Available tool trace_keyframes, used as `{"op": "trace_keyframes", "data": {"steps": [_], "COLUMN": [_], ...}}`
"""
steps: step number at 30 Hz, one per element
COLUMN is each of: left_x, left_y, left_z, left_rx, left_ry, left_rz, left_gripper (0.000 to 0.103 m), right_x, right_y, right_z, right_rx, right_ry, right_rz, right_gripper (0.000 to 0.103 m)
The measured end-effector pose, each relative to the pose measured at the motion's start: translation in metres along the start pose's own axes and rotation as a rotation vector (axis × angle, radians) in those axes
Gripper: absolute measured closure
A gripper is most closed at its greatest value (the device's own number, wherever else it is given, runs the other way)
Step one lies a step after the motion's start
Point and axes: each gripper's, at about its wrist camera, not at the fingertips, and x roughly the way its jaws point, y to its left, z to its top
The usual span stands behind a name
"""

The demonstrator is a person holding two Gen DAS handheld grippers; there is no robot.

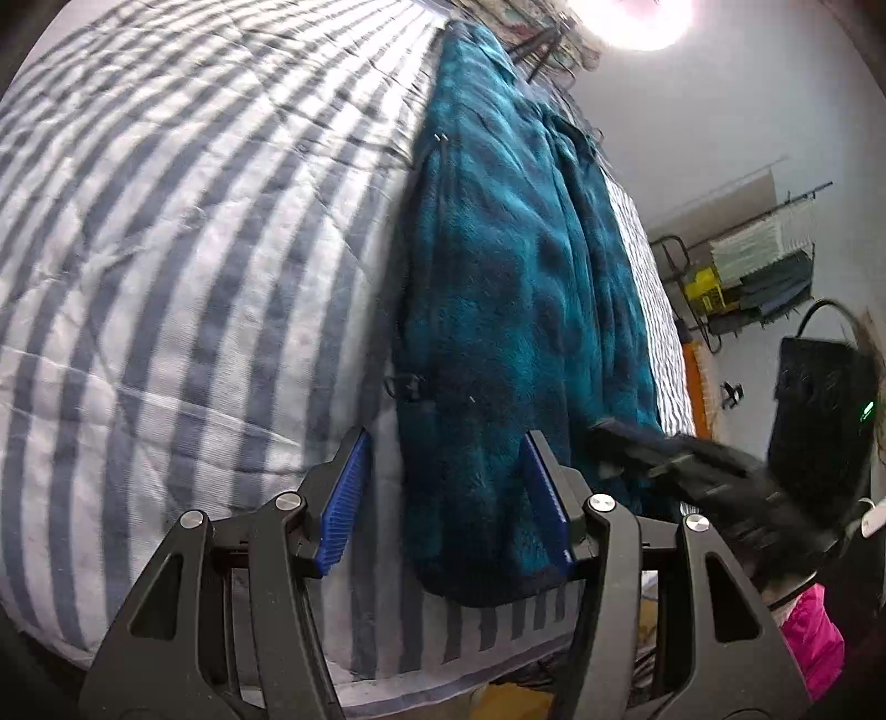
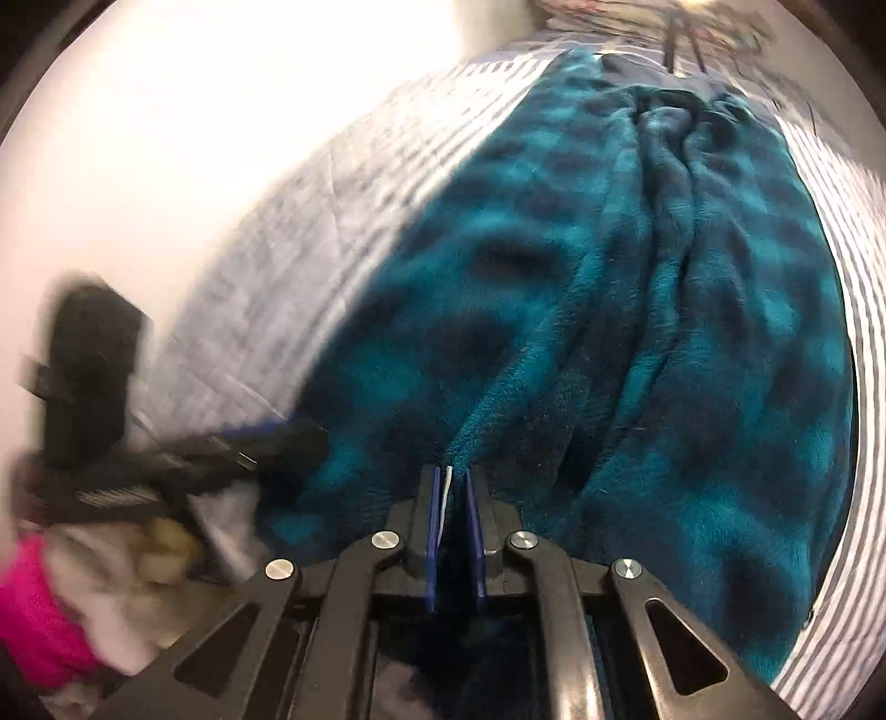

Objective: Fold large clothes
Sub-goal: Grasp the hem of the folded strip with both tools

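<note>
A teal and dark plaid fleece garment [image 1: 515,288] lies lengthwise on a blue-and-white striped bed cover [image 1: 166,249]. My left gripper [image 1: 446,487] is open above the garment's near hem. Its left pad is over the bed cover and its right pad over the fleece. In the right wrist view the fleece [image 2: 581,310] fills the middle, bunched into long folds. My right gripper [image 2: 451,476] has its jaws nearly together, shut on a raised fold edge of the fleece at the near end. The right gripper [image 1: 692,471] also shows blurred at the garment's right side.
The bed's near edge [image 1: 498,637] runs just below the hem. A pink cloth [image 1: 814,637] and a black box with a green light [image 1: 819,410] sit to the right. A wall rack [image 1: 758,266] hangs beyond. A bright lamp [image 1: 637,16] glares at the top.
</note>
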Motion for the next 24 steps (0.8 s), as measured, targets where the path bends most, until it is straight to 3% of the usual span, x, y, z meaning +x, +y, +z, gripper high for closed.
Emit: {"op": "trace_keyframes", "data": {"steps": [1, 2, 7, 10, 11, 12, 13, 17, 19, 21, 22, 24], "left_x": [0.003, 0.005, 0.003, -0.003, -0.002, 0.001, 0.002, 0.006, 0.013, 0.014, 0.015, 0.014], "left_y": [-0.002, -0.003, -0.003, -0.004, -0.003, -0.001, 0.001, -0.008, -0.014, -0.019, -0.019, -0.02], "left_z": [0.0, 0.0, 0.0, -0.003, -0.003, -0.005, -0.007, -0.011, -0.015, -0.017, -0.016, -0.013], "left_rx": [0.014, 0.019, 0.01, 0.015, 0.007, -0.006, -0.015, 0.017, 0.039, 0.06, 0.052, 0.031], "left_ry": [0.015, 0.032, 0.03, 0.022, 0.03, 0.049, 0.048, 0.062, 0.1, 0.096, 0.099, 0.106], "left_rz": [-0.008, -0.008, -0.019, -0.002, -0.001, -0.01, -0.035, -0.033, -0.032, -0.007, -0.019, -0.038], "left_gripper": [0.063, 0.081, 0.087, 0.083, 0.064, 0.052, 0.047, 0.049, 0.067, 0.072, 0.08, 0.085], "right_x": [-0.011, -0.031, -0.078, -0.073, -0.069, -0.063, -0.056, -0.043, -0.039, -0.03, -0.023, -0.019], "right_y": [-0.005, -0.015, -0.07, -0.113, -0.126, -0.137, -0.145, -0.143, -0.142, -0.136, -0.13, -0.119], "right_z": [-0.001, -0.006, -0.039, -0.061, -0.069, -0.078, -0.085, -0.097, -0.097, -0.094, -0.093, -0.091], "right_rx": [0.02, 0.048, 0.138, 0.252, 0.294, 0.33, 0.351, 0.345, 0.348, 0.342, 0.322, 0.297], "right_ry": [-0.028, -0.079, -0.163, -0.126, -0.115, -0.102, -0.09, -0.091, -0.074, -0.044, -0.021, -0.017], "right_rz": [0.004, -0.015, -0.192, -0.187, -0.159, -0.113, -0.062, 0.043, 0.113, 0.202, 0.197, 0.18], "right_gripper": [0.068, 0.059, 0.042, 0.042, 0.042, 0.042, 0.042, 0.042, 0.043, 0.05, 0.054, 0.057]}}
